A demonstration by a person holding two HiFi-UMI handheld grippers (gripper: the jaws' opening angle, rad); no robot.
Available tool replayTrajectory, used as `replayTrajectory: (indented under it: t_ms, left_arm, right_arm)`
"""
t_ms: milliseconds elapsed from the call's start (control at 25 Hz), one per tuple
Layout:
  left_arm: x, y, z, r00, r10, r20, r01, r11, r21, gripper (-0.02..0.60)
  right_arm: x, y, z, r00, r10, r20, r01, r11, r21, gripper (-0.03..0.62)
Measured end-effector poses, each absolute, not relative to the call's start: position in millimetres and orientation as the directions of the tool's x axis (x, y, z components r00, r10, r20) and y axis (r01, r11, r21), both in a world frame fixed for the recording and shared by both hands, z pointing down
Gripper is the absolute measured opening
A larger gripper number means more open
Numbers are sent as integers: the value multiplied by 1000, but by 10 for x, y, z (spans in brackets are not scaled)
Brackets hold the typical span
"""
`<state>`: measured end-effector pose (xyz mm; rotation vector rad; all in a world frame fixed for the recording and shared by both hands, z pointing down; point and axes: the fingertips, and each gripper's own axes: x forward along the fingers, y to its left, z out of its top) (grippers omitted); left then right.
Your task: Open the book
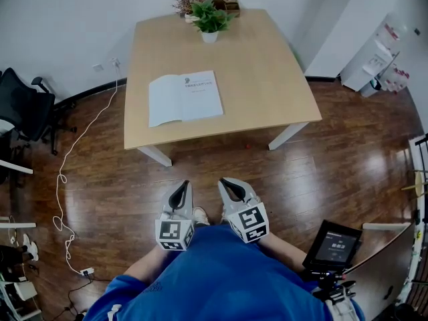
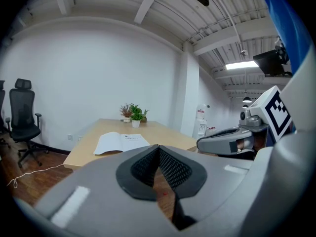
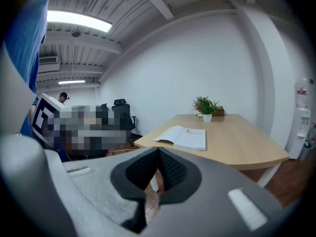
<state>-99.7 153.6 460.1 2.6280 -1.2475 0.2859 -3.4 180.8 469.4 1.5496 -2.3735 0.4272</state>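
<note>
Open book (image 1: 185, 97) lies on table (image 1: 267, 79), long axis left-right, spine pointing away

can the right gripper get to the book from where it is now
Probably not from here: the right gripper hangs close to the person's body over the floor, well short of the table where the book lies. Nothing stands between them, though, so a step forward should bring it in reach.

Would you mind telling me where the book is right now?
In the head view, the book lies on the left half of the wooden table, towards its near edge; the potted plant stands beyond it at the far edge.
</note>
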Motion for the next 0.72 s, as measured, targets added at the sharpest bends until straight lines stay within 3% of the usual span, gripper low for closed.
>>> replayTrajectory:
  t_ms: [720]
  left_arm:
    - [-976, 1513, 4616, 635, -724, 271, -765, -638, 86, 6]
  right_arm:
    - [-17, 1792, 4726, -386, -835, 392, -919, 383, -91, 3]
